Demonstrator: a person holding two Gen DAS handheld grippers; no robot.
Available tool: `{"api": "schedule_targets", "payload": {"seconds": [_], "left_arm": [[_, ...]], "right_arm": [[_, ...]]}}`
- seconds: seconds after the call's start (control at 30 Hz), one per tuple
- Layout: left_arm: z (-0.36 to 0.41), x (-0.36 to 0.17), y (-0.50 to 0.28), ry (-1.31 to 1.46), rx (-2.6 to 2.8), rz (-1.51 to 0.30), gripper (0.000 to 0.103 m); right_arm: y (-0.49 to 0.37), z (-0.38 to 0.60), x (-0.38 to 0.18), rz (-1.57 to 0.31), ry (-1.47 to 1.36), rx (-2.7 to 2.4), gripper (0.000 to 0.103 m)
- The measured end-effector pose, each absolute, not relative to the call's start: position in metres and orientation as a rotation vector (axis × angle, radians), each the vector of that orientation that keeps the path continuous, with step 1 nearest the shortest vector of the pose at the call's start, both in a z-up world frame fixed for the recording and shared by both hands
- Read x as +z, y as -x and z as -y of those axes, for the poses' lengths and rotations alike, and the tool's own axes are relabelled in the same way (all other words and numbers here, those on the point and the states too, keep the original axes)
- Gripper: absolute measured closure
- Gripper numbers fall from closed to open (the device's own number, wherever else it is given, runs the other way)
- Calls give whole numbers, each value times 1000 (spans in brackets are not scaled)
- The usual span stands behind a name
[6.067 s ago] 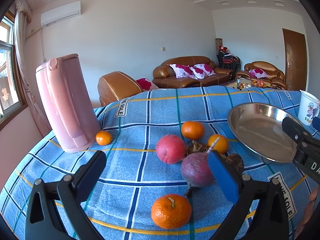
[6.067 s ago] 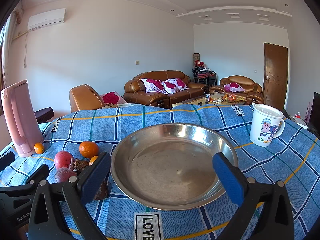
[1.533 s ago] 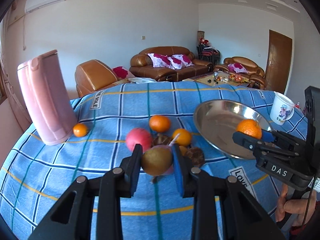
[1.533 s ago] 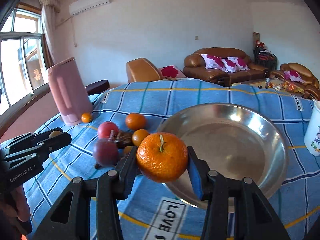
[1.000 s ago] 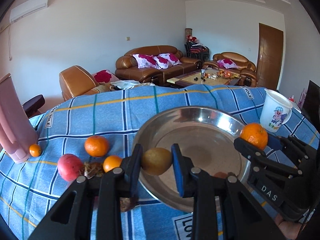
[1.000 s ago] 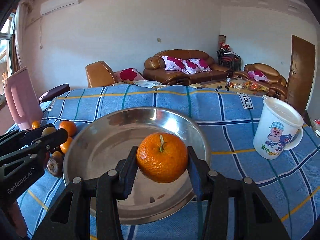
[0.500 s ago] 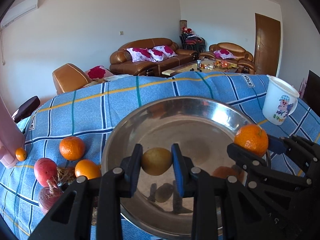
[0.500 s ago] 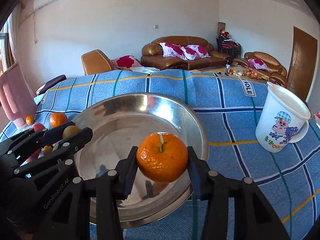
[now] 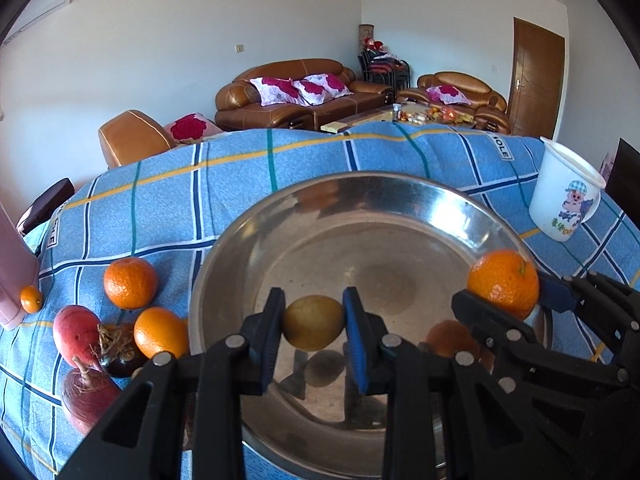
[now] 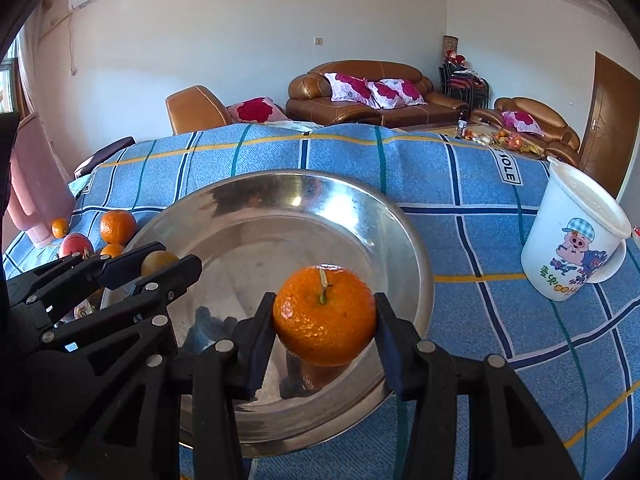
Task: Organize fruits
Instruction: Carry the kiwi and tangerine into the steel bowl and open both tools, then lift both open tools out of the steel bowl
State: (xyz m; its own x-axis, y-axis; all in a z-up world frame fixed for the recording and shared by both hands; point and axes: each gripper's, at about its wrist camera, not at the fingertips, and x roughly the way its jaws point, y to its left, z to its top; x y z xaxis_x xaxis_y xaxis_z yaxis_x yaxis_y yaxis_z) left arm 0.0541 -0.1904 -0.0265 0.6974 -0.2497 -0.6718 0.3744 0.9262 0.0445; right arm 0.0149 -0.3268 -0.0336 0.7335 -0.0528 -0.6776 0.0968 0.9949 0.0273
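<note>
My left gripper (image 9: 314,322) is shut on a small yellow-brown fruit (image 9: 314,322) and holds it just above the floor of the steel bowl (image 9: 360,192). My right gripper (image 10: 325,316) is shut on a large orange (image 10: 325,316) with a stem, low over the bowl's (image 10: 280,184) near right side. In the left wrist view the right gripper (image 9: 504,292) and its orange (image 9: 502,284) show at the bowl's right rim. In the right wrist view the left gripper (image 10: 158,264) shows at the bowl's left rim.
Left of the bowl lie two oranges (image 9: 130,282) (image 9: 160,332), red radishes (image 9: 76,336) (image 9: 88,400) and a dark fruit. A pink kettle (image 9: 12,272) with a tiny orange (image 9: 31,299) stands at far left. A white cartoon mug (image 9: 564,196) stands right of the bowl.
Both grippers have moved forward and lower over the bowl with their fruits. The bowl looks larger and closer. Both grips are unchanged.
</note>
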Motion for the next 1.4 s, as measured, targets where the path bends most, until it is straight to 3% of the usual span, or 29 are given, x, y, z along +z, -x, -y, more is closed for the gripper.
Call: {"api": "schedule_targets", "payload": {"seconds": [0.57,0.67,0.73,0.9,1.13,1.4], "left_arm": [[190,-34,-63,-171,-363,-773,70],[190,-32,-61,-177,-342,-757,51],[185,-29,-60,-158,-322,-739,26],[174,-13,-44,-142,-264,-602,0],[169,1,-27,-153,-259,-500,0],[159,3,-13,-205,-216,-434,0]], "right_arm": [[-13,325,-31,-724,-70,-100,49],[-7,330,-28,-698,-88,-116,49],[-2,334,-25,-670,-106,-132,49],[9,351,-19,-595,-188,-195,39],[25,376,-10,-480,-304,-247,38],[40,367,1,-360,-237,-299,36]]}}
